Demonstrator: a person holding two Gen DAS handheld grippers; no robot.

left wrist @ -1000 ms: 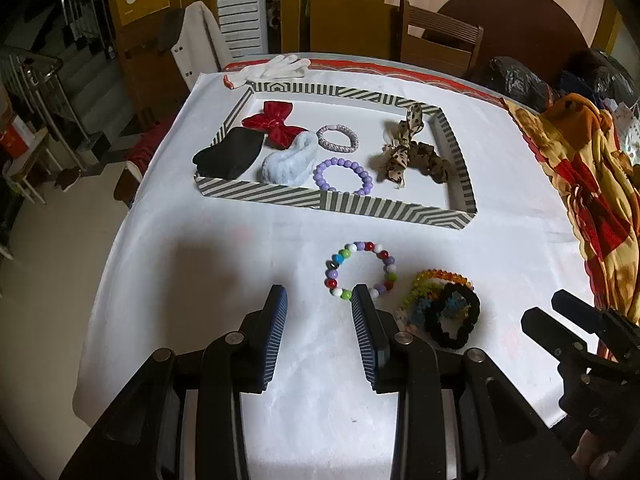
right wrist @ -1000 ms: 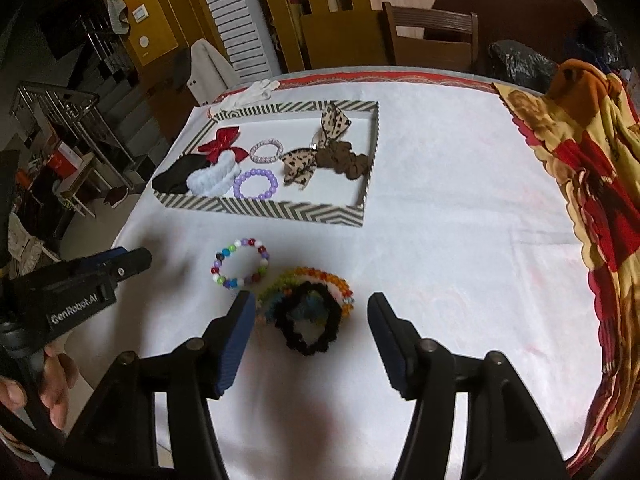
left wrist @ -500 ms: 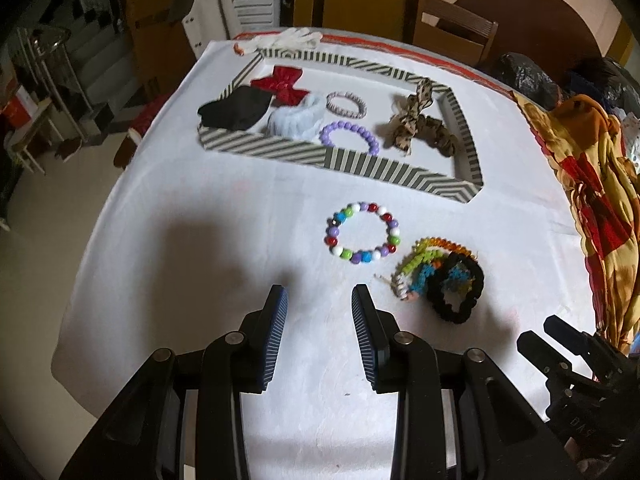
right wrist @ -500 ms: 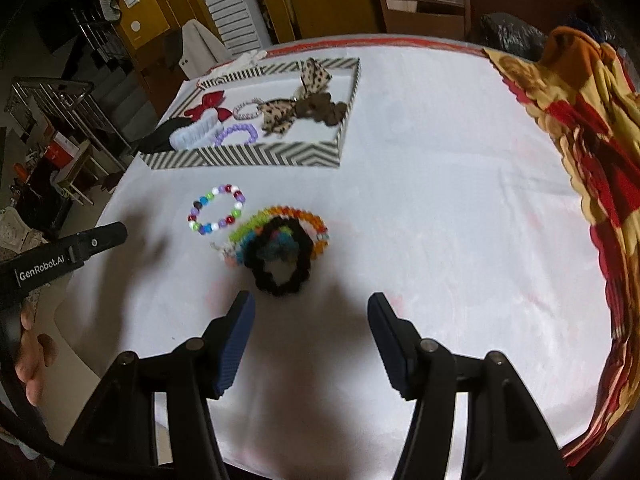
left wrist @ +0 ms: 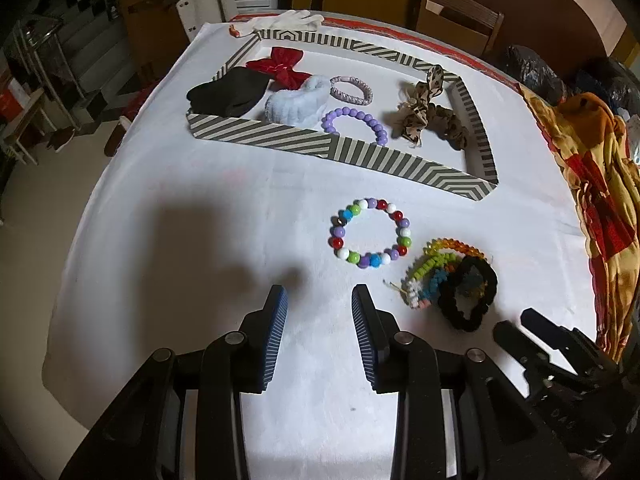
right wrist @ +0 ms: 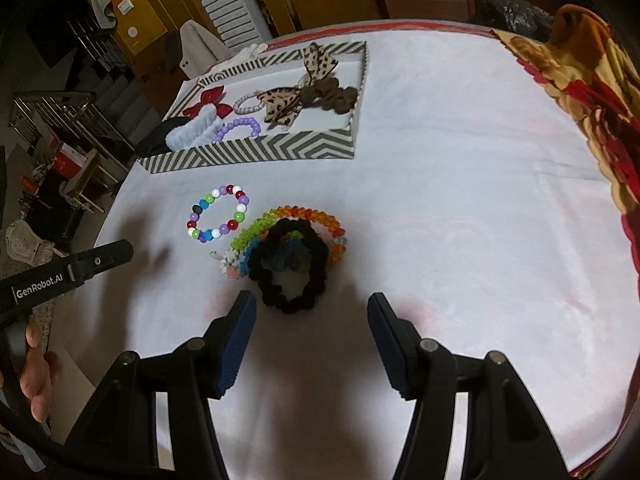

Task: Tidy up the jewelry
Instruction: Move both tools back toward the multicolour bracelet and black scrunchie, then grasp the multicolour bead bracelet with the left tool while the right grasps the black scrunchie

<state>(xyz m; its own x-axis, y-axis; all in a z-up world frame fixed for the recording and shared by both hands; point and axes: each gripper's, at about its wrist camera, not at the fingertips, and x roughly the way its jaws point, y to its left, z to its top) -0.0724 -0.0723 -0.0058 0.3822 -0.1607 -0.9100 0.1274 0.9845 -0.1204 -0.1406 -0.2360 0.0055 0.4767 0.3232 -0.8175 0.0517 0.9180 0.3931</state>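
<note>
A multicoloured bead bracelet point(left wrist: 370, 234) point(right wrist: 218, 213) lies on the white tablecloth. Beside it a black scrunchie point(left wrist: 468, 298) point(right wrist: 290, 266) lies on a pile of rainbow bead bracelets point(left wrist: 434, 264) point(right wrist: 304, 216). A striped tray point(left wrist: 336, 148) point(right wrist: 256, 152) behind holds a purple bead bracelet point(left wrist: 356, 122), a pink bracelet, a red bow, a leopard bow, a brown scrunchie, a pale blue scrunchie and a black cloth. My left gripper point(left wrist: 319, 304) is open and empty, near of the multicoloured bracelet. My right gripper point(right wrist: 312, 312) is open and empty, just near of the black scrunchie.
A red and yellow patterned cloth point(right wrist: 592, 92) point(left wrist: 600, 184) covers the table's right side. A white glove point(left wrist: 286, 22) lies behind the tray. Wooden chairs point(left wrist: 456, 16) stand beyond the table's far edge. The table's left edge drops to the floor.
Both grippers have drawn back toward the table's near edge and then eased forward again. The objects have not moved. Both jaws stay open.
</note>
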